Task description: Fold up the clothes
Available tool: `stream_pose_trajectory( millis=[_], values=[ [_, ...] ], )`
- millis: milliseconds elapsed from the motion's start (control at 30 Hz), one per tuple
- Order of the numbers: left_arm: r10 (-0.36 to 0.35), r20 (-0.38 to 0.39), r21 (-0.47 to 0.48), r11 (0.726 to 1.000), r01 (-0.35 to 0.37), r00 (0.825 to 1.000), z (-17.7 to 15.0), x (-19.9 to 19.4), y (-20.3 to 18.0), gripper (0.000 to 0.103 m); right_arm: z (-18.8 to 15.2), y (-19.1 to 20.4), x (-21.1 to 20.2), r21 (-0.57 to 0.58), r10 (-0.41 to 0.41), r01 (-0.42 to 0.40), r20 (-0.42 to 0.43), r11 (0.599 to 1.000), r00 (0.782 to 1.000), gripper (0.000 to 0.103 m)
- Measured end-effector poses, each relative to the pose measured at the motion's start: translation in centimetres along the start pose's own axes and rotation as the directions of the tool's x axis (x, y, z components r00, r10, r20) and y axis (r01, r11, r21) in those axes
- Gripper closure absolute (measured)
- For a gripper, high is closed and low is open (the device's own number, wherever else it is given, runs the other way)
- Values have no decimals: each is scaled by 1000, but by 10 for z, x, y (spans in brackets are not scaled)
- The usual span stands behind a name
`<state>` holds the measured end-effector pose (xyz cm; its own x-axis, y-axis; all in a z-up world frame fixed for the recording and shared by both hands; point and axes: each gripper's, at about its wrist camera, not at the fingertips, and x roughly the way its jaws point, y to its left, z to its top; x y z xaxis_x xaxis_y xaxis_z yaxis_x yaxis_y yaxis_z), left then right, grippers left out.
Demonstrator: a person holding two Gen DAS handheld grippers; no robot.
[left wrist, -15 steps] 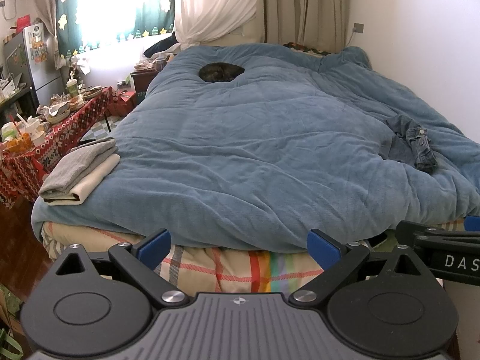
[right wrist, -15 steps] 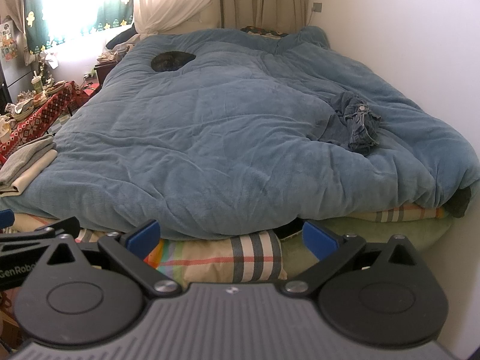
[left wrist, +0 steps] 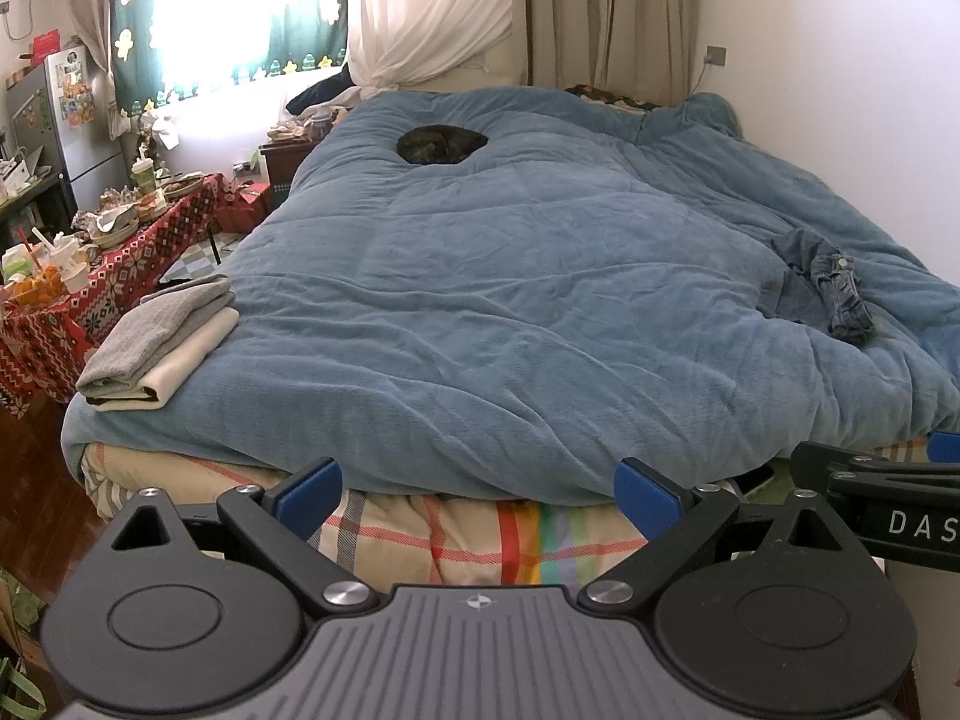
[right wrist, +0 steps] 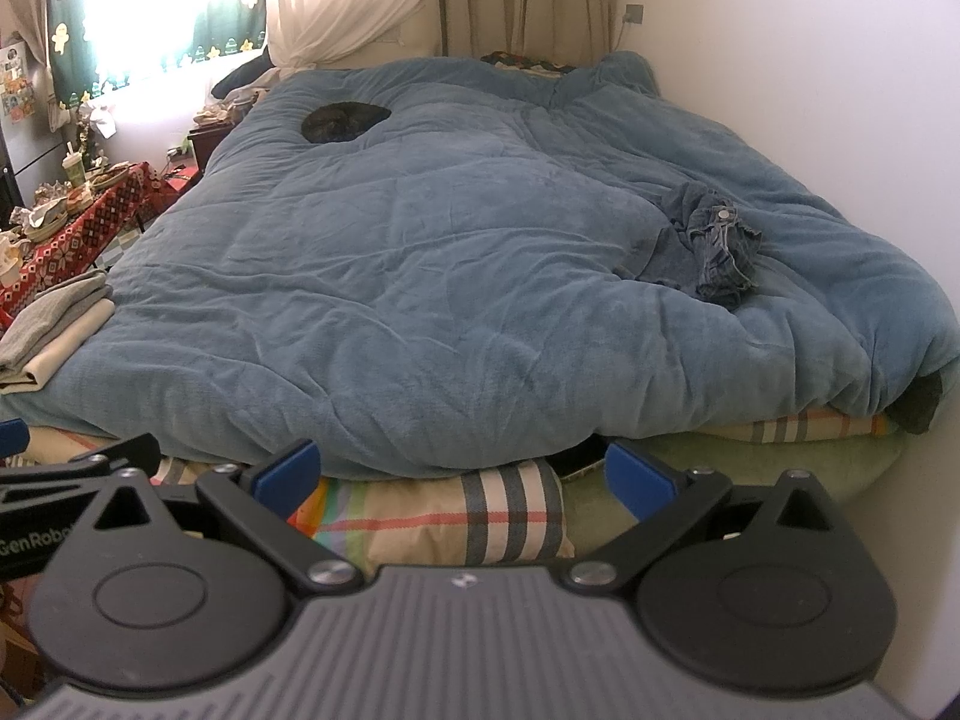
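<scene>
From the left wrist camera, a wide bed fills the room, covered by a rumpled blue duvet (left wrist: 510, 300) that hangs over plaid bedding (left wrist: 456, 534) at the near edge. The left gripper (left wrist: 478, 495) sits low in front of that edge, its blue-tipped fingers (left wrist: 309, 489) spread wide and released, nothing between them. A crumpled denim garment (left wrist: 834, 288) lies on the duvet toward the right, near the white wall (left wrist: 840, 90) and well apart from both grippers. At the near left corner rests a stack of folded clothes (left wrist: 153, 345), grey on cream. A dark curled cat (left wrist: 441, 144) lies far up the bed. Left of the bed stands a cluttered table under a red patterned cloth (left wrist: 114, 276), with a bright window (left wrist: 240, 6) and curtains behind. Part of the right gripper (left wrist: 882, 498) enters at the right border, cut off.

Through the right wrist camera, the right gripper's own fingers (right wrist: 288, 474) also stand fully apart and empty before the duvet (right wrist: 420, 300) hem. The denim garment (right wrist: 717, 249) sits up and to the right, bunched so its shape is hard to make out. The folded stack (right wrist: 51, 324) is clipped by the left border. A dark object (right wrist: 579, 459) under the duvet hem is mostly hidden.
</scene>
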<state>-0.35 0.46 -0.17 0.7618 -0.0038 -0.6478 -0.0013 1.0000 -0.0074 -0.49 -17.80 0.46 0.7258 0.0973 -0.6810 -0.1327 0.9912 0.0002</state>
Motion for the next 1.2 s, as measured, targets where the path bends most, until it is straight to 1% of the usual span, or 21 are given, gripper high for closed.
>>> stream_pose_trajectory(
  millis=[900, 1200],
  values=[
    [-11, -3, 8, 1000, 11, 1000, 1, 2, -4, 5, -1, 0, 0, 4, 1, -1, -1, 1000, 1000, 1],
    [-18, -8, 8, 1000, 18, 1000, 0, 9, -8, 5, -1, -3, 5, 18, 3, -2, -8, 1000, 1000, 1]
  ],
)
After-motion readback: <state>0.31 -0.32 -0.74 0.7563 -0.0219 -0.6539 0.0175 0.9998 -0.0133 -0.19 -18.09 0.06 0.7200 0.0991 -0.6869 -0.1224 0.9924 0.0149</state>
